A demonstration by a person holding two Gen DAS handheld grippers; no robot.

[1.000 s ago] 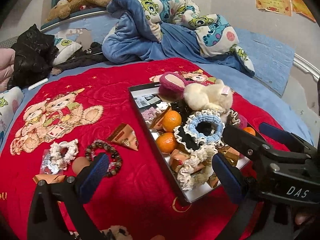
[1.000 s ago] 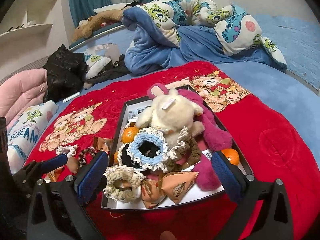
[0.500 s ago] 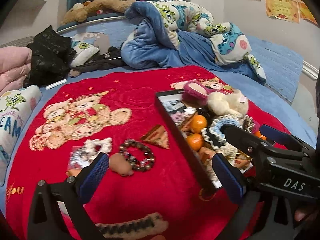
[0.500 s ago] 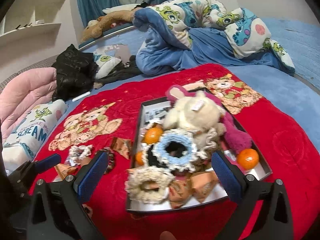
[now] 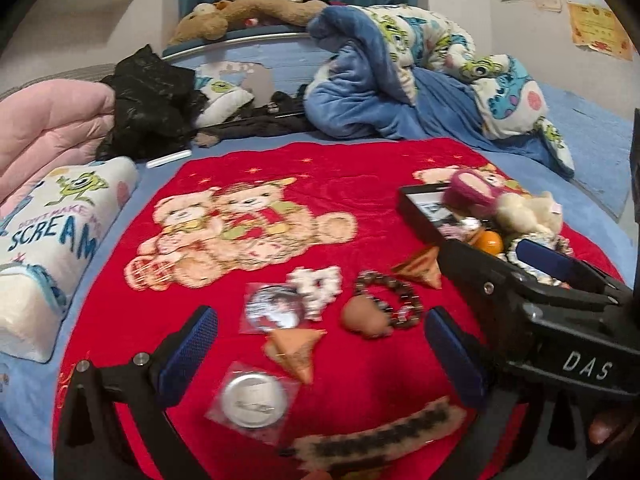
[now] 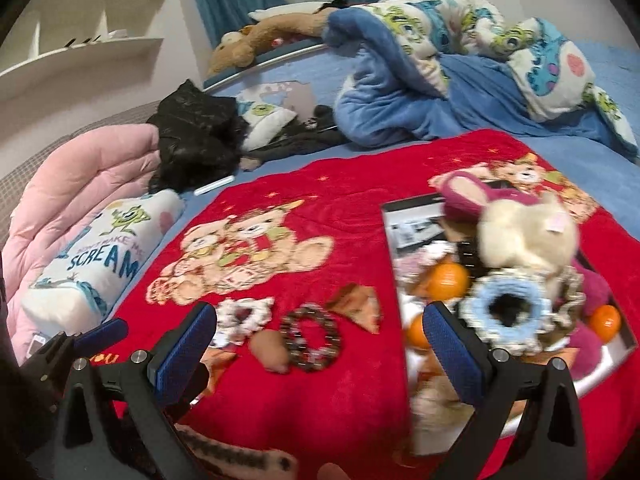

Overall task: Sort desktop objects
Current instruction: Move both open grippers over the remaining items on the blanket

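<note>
Nearest the left camera, on the red blanket (image 5: 352, 184), a brown-and-cream band (image 5: 380, 436) lies flat below the left gripper (image 5: 320, 354), whose blue-padded fingers (image 5: 188, 354) stand wide apart with nothing between them. Between the pads lie a round silver badge (image 5: 251, 399) in a clear sleeve and an orange triangular packet (image 5: 296, 349). Just past them are a second badge (image 5: 273, 309) bearing a picture, a white scrunchie (image 5: 318, 285) touching it, a brown egg-shaped lump (image 5: 366, 316) and a dark bead bracelet (image 5: 394, 294) against the lump. A second triangular packet (image 5: 420, 269) lies between the bracelet and the tray (image 5: 416, 210).

The right gripper (image 6: 320, 354) is also spread open and empty, its left pad over the scrunchie (image 6: 244, 316), its right pad over the tray's near corner. In the left view its black body crosses the tray's near end. The tray (image 6: 390, 240) sits right of the loose items, piled with oranges (image 6: 450, 280), a blue-and-cream scrunchie (image 6: 506, 308), a cream plush (image 6: 524, 236) and a magenta plush (image 6: 466, 196).

Farther left a "SCREAM" pillow (image 5: 52, 236) lies off the blanket, beside a pink quilt (image 5: 52, 128). Beyond are black clothes (image 5: 152, 100), a rumpled blue duvet (image 5: 400, 80) and a long brown plush (image 5: 248, 14) on the headboard.
</note>
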